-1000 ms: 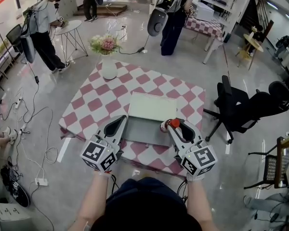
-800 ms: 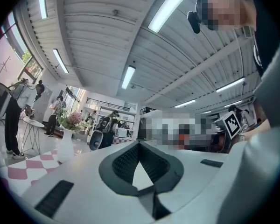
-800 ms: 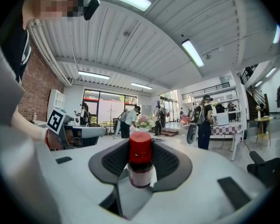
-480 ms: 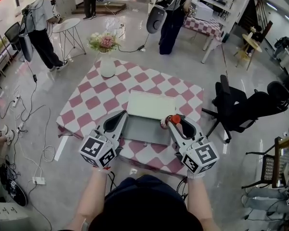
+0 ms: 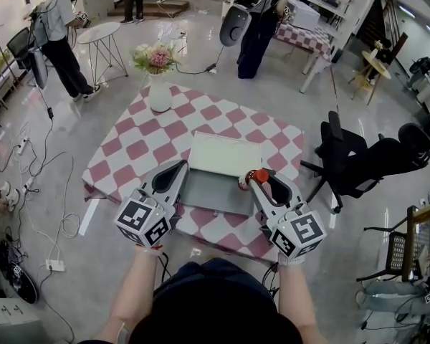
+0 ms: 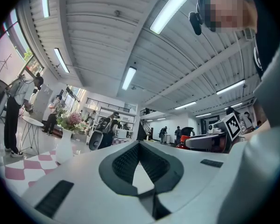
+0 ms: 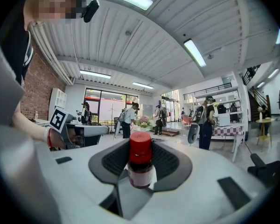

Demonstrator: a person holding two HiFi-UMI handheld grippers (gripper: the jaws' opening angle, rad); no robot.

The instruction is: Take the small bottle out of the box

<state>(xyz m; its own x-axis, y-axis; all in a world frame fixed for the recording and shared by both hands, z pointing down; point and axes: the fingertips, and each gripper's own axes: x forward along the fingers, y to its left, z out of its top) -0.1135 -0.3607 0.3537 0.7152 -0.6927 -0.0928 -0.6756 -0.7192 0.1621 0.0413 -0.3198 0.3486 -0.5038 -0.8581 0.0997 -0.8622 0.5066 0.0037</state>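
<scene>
A small bottle (image 5: 259,175) with a red cap stands upright between the pads of my right gripper (image 5: 255,180), which is shut on it. In the right gripper view the bottle (image 7: 140,158) shows a dark body and a pale label, held just below the cap. It hangs over the right edge of the open grey box (image 5: 209,194), whose pale lid (image 5: 224,155) lies back behind it. My left gripper (image 5: 180,168) hovers at the box's left edge, its tips together with nothing between them.
The box sits on a table with a red and white checked cloth (image 5: 140,145). A white vase of flowers (image 5: 160,95) stands at the table's far left corner. A black office chair (image 5: 358,160) is close on the right. Several people stand farther back.
Both grippers hold about where they were, and the bottle stays in the right one. The head view has shifted slightly.
</scene>
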